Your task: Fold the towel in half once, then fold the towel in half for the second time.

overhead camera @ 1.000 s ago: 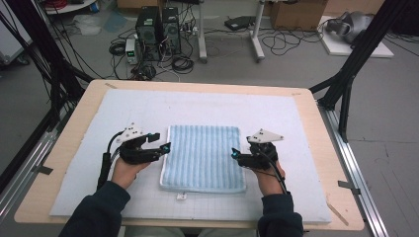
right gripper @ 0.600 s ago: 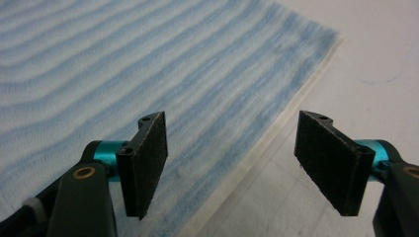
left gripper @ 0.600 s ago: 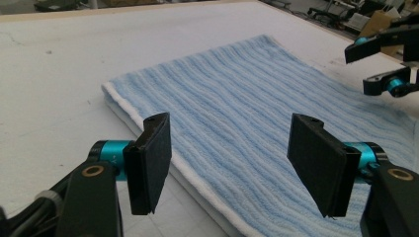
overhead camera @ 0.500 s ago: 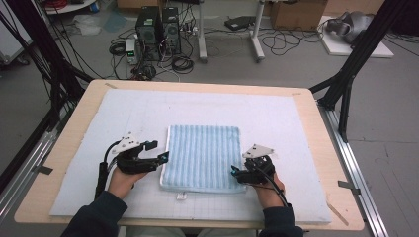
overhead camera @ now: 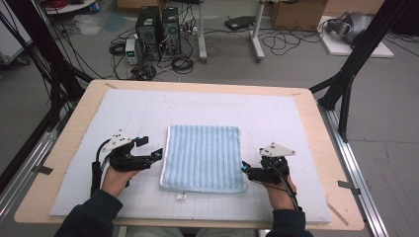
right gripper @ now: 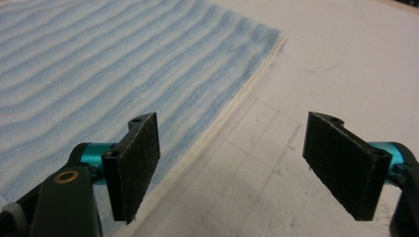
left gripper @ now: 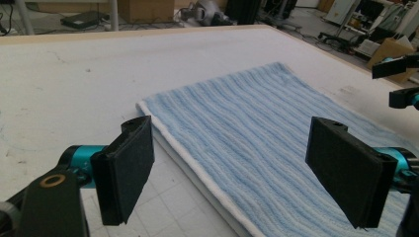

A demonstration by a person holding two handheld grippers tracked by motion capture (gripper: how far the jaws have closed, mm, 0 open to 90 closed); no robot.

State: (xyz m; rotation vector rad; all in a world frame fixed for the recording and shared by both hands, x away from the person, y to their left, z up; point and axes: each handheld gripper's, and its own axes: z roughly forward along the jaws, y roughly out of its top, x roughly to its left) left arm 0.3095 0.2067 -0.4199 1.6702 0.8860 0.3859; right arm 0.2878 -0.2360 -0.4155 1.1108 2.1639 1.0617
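We see a pale wooden table [overhead camera: 69, 143] carrying a white gridded mat [overhead camera: 296, 128] that covers nearly all of its top. In the middle of the mat, toward the person's edge, lies a folded light-blue striped towel [overhead camera: 203, 157], flat and squared up, with a small white tag [overhead camera: 181, 196] poking out at its near hem. On either side of the towel we find the person's dark-sleeved forearms coming in from the bottom of the high view. The left gripper [overhead camera: 150, 147] sits just beside the towel's left edge, apart from the cloth; in the left gripper view its jaws stand wide apart over that edge, with the white hem [left gripper: 197, 170] running between them but untouched, and they have just been opening. The right gripper [overhead camera: 245, 169] hangs at the towel's near right corner, just off the fabric; in the right gripper view its jaws are likewise spread, having just widened, and the towel's edge [right gripper: 232, 111] passes under the gap without either pad pressing on it. Each gripper wears a grey three-cornered plate on top.
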